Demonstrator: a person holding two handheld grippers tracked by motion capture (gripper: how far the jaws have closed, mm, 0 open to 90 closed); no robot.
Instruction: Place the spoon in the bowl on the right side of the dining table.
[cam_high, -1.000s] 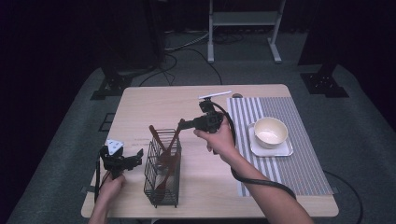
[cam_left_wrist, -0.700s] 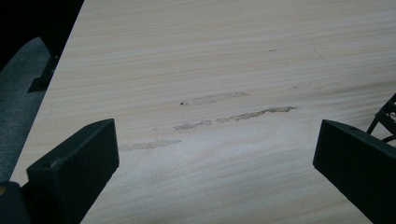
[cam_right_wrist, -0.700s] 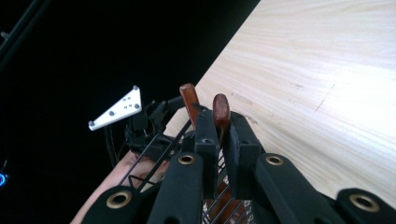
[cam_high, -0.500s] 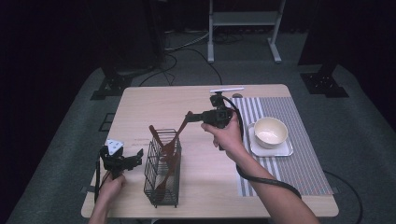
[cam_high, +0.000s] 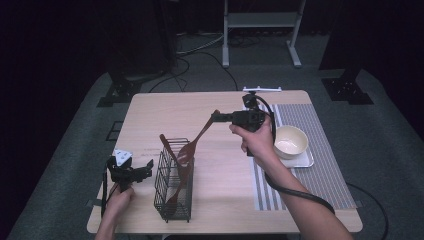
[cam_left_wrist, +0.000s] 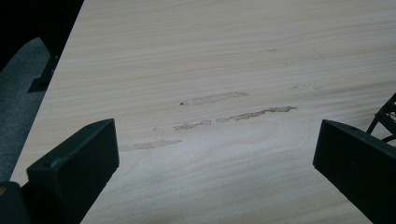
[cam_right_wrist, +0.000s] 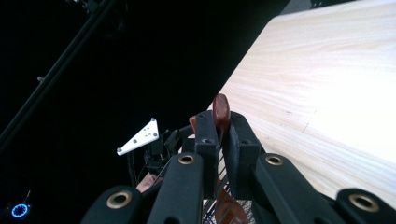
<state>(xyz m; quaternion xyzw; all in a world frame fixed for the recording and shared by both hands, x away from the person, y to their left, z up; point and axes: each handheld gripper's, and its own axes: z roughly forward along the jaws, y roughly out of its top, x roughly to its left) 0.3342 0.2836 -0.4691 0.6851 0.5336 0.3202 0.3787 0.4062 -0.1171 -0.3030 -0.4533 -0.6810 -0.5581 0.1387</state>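
Note:
My right gripper (cam_high: 218, 117) is above the middle of the table, shut on the handle tip of a brown wooden fork-spatula (cam_high: 192, 144). The utensil slants down to the left, and its forked head is at the top rim of a black wire basket (cam_high: 172, 197). In the right gripper view both jaws clamp the handle tip (cam_right_wrist: 221, 110). A second wooden utensil (cam_high: 175, 172) leans inside the basket. My left gripper (cam_high: 142, 169) rests on the table just left of the basket. Its jaws stand wide open over bare wood, and the left gripper (cam_left_wrist: 215, 158) holds nothing.
A cream bowl (cam_high: 291, 141) sits on a small white tray (cam_high: 306, 161), on a striped placemat (cam_high: 320, 180) at the table's right. The basket's wire edge (cam_left_wrist: 386, 116) is close to the left gripper's right jaw. Dark floor and stand legs surround the table.
My right hand has drawn back to the right and slightly up, taking the utensil's handle with it. The utensil's head now hangs at the basket's rim. The left gripper has not moved.

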